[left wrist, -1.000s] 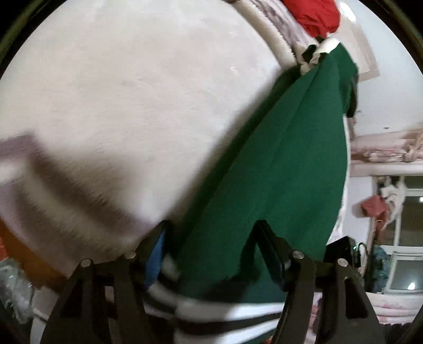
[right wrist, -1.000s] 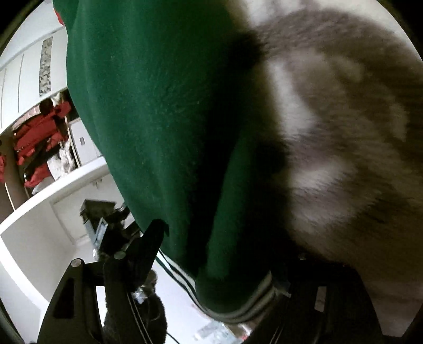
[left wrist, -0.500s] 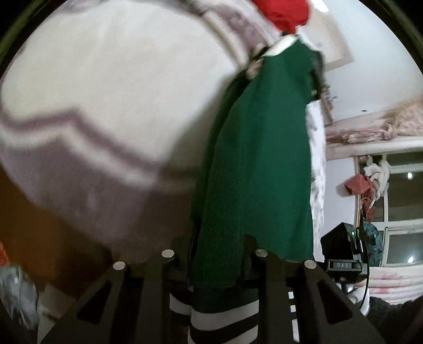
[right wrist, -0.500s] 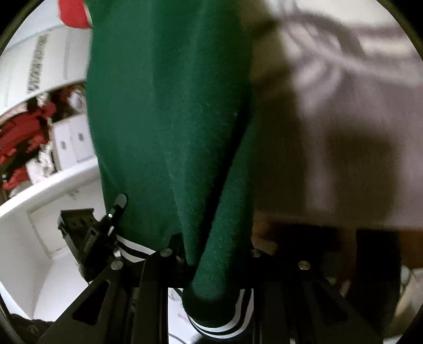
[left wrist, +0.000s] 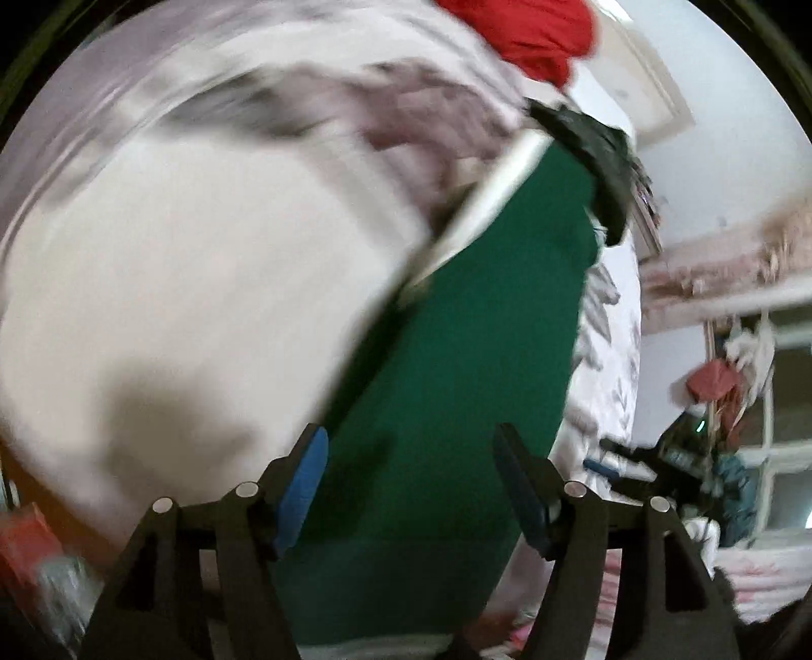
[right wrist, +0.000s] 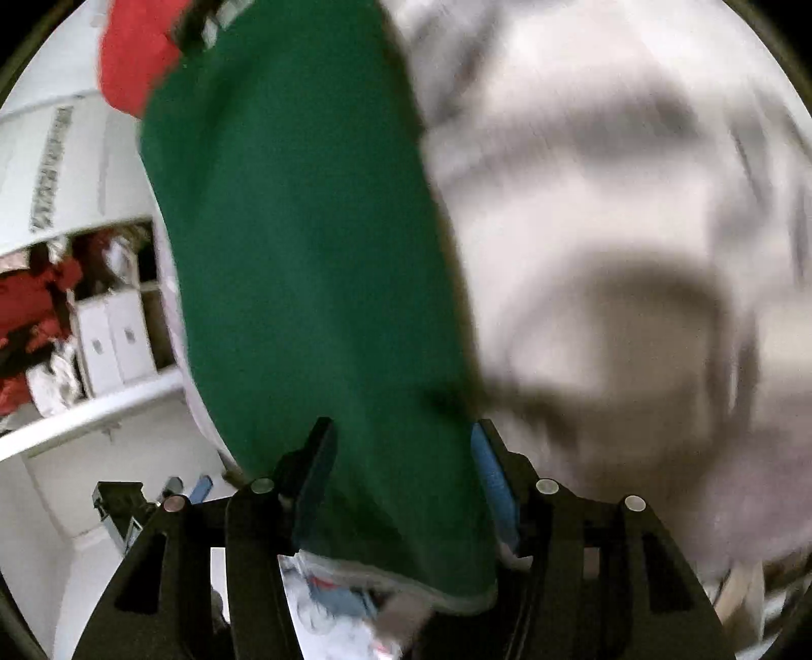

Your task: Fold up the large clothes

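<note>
A large green garment with a striped hem lies stretched over a pale plush blanket. In the left wrist view my left gripper is open, its blue-padded fingers spread on either side of the green cloth. In the right wrist view the same green garment runs up the middle, and my right gripper is open too, its fingers astride the cloth's near end. Both views are motion-blurred.
A red cloth lies at the garment's far end, also in the right wrist view. A window and hanging clothes are at right. White shelves with boxes stand at left. The other gripper shows beyond.
Both grippers were shut on the garment's striped hem half a second ago; now both have opened and let go. The views have swung over the blanket.
</note>
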The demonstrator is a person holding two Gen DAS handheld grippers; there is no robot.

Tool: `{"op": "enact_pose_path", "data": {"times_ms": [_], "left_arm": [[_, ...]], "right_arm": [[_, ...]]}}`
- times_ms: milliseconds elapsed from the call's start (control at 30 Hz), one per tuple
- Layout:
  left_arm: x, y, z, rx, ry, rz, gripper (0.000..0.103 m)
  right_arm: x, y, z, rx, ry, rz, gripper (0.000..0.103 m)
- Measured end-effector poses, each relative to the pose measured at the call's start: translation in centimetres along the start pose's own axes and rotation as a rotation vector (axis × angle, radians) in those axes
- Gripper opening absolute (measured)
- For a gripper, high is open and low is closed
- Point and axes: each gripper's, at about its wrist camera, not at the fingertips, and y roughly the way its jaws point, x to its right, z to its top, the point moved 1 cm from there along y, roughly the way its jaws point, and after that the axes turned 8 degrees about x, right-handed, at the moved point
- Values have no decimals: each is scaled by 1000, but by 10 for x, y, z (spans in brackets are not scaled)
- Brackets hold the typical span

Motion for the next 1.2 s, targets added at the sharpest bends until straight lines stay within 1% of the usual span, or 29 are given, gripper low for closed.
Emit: {"op": "enact_pose_path", "data": {"times_ms": [33, 67, 100, 133, 200, 267, 300, 333, 367, 400, 433, 467, 500, 567, 600, 667, 700, 733, 767, 800, 833, 900, 967, 1000, 1033, 1067, 1100, 1133, 1200], "left_arm": [[21, 21, 11, 10, 49, -7, 65], [50, 46, 33, 37, 113, -1, 65], [63, 60, 44, 52, 143, -2, 65], [83, 87, 68, 75, 175, 0, 65], [102, 132, 104, 81, 182, 14, 65], [102, 170, 130, 60, 164, 40, 65], [96, 195, 148, 49, 139, 96, 65], [89, 205, 158, 39, 125, 115, 65], [82, 220, 167, 22, 109, 130, 65], [72, 232, 172, -4, 94, 138, 65], [68, 239, 174, -21, 99, 134, 65], [62, 245, 174, -31, 127, 141, 65], [63, 249, 174, -31, 156, 138, 65], [61, 253, 174, -31, 201, 137, 65], [58, 255, 175, -30, 209, 136, 65], [61, 261, 184, -27, 200, 140, 65], [63, 261, 189, -21, 196, 147, 65], [64, 257, 193, -12, 197, 167, 65], [67, 254, 196, -13, 198, 169, 65], [69, 245, 197, -8, 206, 182, 65], [72, 228, 194, 5, 221, 195, 63], [81, 192, 181, 47, 257, 180, 63], [85, 152, 149, 71, 293, 165, 63], [83, 144, 137, 63, 307, 160, 63], [77, 142, 121, 36, 315, 164, 60], [67, 147, 107, -14, 315, 187, 48], [51, 159, 93, -68, 302, 204, 40], [38, 167, 85, -87, 291, 210, 38], [17, 176, 80, -81, 261, 164, 40]], "right_arm": [[-10, -3, 27, 40, -21, 7, 57], [-21, -7, 55, 87, -49, 11, 57], [-33, -7, 84, 128, -68, 10, 57], [-45, -7, 109, 159, -74, 9, 57], [-71, 2, 160, 184, -87, 25, 57], [-90, 13, 201, 188, -111, 46, 57], [-105, 22, 219, 182, -130, 55, 57], [-124, 42, 229, 176, -139, 54, 57], [-130, 56, 250, 167, -152, 46, 57], [-133, 69, 269, 168, -166, 19, 57], [-146, 97, 296, 170, -171, -7, 57], [-144, 109, 311, 162, -184, -57, 57], [-139, 117, 324, 151, -180, -79, 57], [-125, 136, 331, 95, -164, -93, 57], [-120, 140, 333, 87, -179, -104, 58], [-127, 149, 338, 92, -216, -125, 64], [-122, 149, 335, 84, -222, -123, 71], [-125, 149, 337, 67, -224, -119, 75], [-127, 145, 337, 50, -226, -131, 75], [-122, 143, 338, 40, -224, -138, 74], [-129, 136, 334, 38, -222, -129, 74], [-134, 116, 317, 47, -231, -45, 74], [-140, 89, 286, 46, -262, 32, 70], [-140, 81, 273, 45, -272, 42, 61], [-138, 77, 255, 37, -275, 44, 41], [-134, 81, 235, 3, -261, 42, 36], [-131, 94, 214, -50, -235, 48, 33], [-123, 111, 193, -117, -209, 43, 32], [-113, 141, 165, -166, -190, -18, 32]]}}
